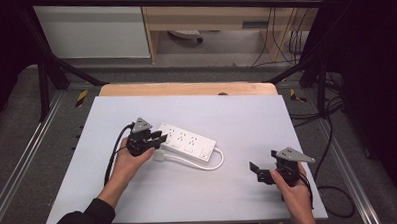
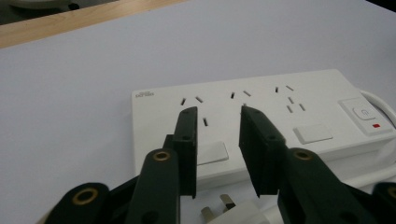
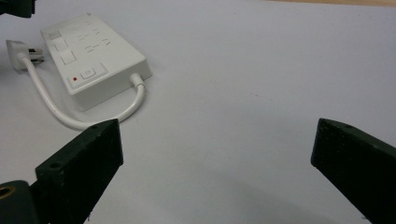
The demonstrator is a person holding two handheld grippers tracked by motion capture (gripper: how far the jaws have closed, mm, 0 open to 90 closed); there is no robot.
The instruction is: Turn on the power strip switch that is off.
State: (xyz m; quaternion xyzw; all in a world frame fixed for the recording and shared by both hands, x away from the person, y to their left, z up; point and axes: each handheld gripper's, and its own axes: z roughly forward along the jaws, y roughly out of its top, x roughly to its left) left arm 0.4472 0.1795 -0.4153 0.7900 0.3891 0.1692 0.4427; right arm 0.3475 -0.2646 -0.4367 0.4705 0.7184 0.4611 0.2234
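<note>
We had a white power strip (image 1: 187,141) lying flat on the white table (image 1: 239,190), a bit left of centre, long axis running diagonally from upper left to lower right. Its switch w/ a red indicator (image 3: 74,78) sat at the right-hand end, where the white cable (image 1: 216,164) left the body, looped toward us and ran back along the near side to the plug (image 1: 159,156). The plug lay on the table just beside the strip's near edge, pins showing in the left gripper view.

Our left gripper (image 1: 157,139) was over the strip's left end, held by the left hand (image 1: 130,162). In the left gripper view (image 2: 217,140) its jaws stood partly apart w/ a narrow gap, nothing between them; the socket face showed through the gap and the plug (image 2: 233,210) lay below, btwn the jaw bases. Whether the tips touched the strip, we couldn't tell.

Our right gripper (image 1: 254,170) sat near the table's right-front area, well apart from the strip, in the right hand (image 1: 294,193). In the right gripper view (image 3: 215,158) its jaws were spread wide, holding nothing, bare table btwn them, w/ the strip (image 3: 93,51) farther off at upper left.
</note>
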